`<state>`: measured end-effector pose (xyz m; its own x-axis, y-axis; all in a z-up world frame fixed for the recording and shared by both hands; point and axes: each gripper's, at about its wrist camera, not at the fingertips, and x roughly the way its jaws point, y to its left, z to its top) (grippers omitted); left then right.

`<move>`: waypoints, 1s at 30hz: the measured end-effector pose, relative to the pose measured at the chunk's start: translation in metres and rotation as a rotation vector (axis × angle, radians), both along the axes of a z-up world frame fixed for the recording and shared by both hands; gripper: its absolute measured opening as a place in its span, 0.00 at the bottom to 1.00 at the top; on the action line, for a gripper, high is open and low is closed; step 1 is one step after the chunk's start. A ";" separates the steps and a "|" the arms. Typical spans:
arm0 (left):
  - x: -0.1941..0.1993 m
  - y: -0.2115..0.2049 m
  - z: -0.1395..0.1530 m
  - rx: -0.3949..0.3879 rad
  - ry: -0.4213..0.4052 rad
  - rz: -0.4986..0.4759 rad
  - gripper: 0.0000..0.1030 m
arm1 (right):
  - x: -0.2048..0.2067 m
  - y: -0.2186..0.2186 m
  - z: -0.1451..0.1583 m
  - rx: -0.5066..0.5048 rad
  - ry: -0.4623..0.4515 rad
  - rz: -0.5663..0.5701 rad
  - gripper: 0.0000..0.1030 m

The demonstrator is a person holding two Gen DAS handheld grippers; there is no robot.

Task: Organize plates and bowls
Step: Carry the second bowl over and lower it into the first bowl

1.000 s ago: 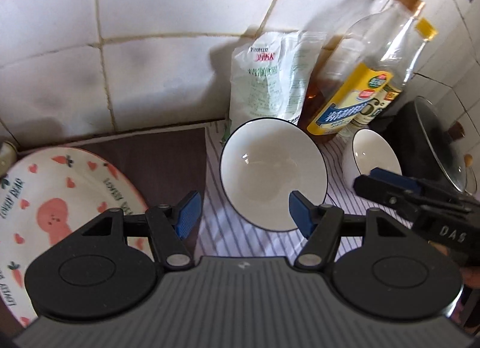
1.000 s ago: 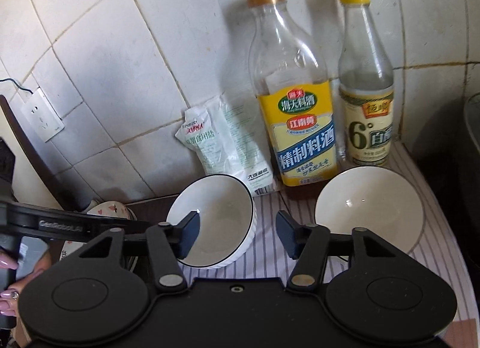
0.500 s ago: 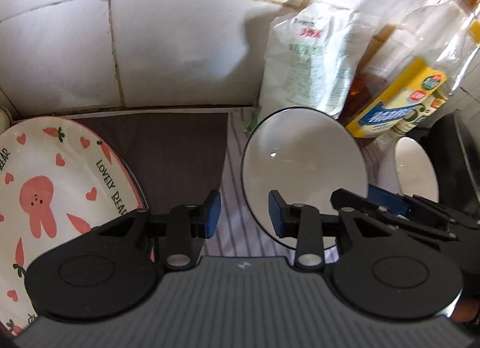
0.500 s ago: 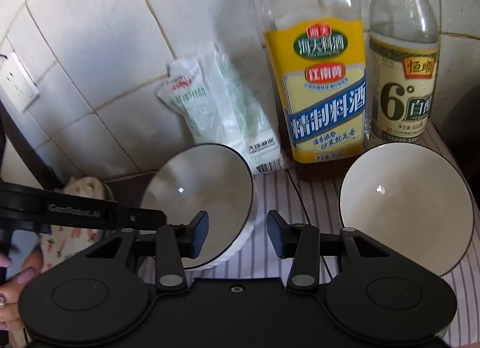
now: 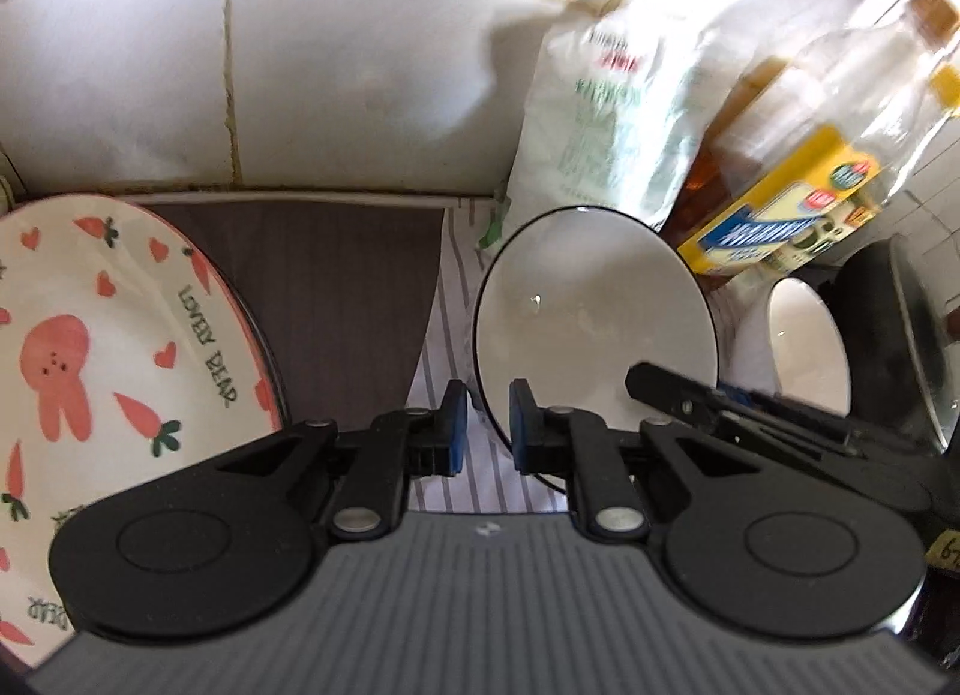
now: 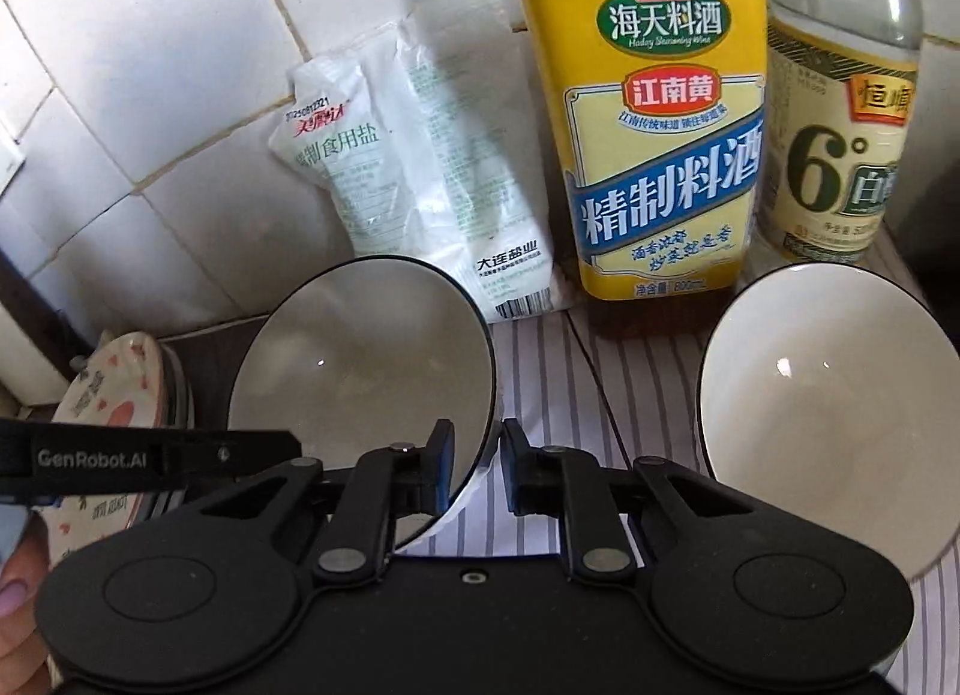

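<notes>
A white bowl with a thin black rim (image 5: 594, 311) (image 6: 372, 353) stands on a striped cloth. My left gripper (image 5: 487, 434) is shut on its left rim, which runs between the blue pads. My right gripper (image 6: 478, 464) is shut on the same bowl's right rim. Each gripper's black finger shows in the other's view, the right one (image 5: 720, 401) and the left one (image 6: 150, 455). A second white bowl (image 5: 804, 347) (image 6: 828, 395) stands to the right, untouched. A rabbit-and-carrot plate (image 5: 90, 347) (image 6: 114, 389) lies to the left on the dark wooden counter.
Against the tiled wall behind the bowls stand a bag of salt (image 6: 420, 173), a yellow-labelled cooking wine bottle (image 6: 660, 143) and a vinegar bottle (image 6: 840, 143). A black pot with a lid (image 5: 882, 347) stands at the far right. A hand (image 6: 12, 587) holds the left gripper.
Both grippers' jaws have come together from wide apart onto the bowl's rim. The right gripper has come down and closer to the bowls and bottles.
</notes>
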<state>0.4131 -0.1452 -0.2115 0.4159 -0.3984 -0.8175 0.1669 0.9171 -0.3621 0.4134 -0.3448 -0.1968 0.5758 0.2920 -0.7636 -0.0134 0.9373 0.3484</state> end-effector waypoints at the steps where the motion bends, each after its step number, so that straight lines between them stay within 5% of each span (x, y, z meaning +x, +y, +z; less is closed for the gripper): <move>1: -0.003 0.002 0.006 -0.013 -0.004 -0.003 0.12 | -0.005 -0.002 0.003 0.025 -0.005 -0.020 0.19; 7: -0.035 0.007 0.048 0.008 -0.055 -0.051 0.12 | -0.041 -0.007 0.047 0.097 -0.057 -0.081 0.19; 17: -0.089 0.028 0.092 -0.059 -0.067 -0.082 0.11 | -0.099 0.010 0.128 0.028 -0.180 -0.073 0.19; 30: -0.149 0.050 0.101 -0.013 -0.043 -0.083 0.11 | -0.157 0.037 0.140 0.067 -0.149 -0.102 0.19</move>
<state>0.2643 -0.0953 -0.1108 0.4160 -0.4432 -0.7940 0.2579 0.8948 -0.3644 0.2568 -0.3077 -0.0564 0.7103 0.2736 -0.6485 0.0241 0.9114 0.4109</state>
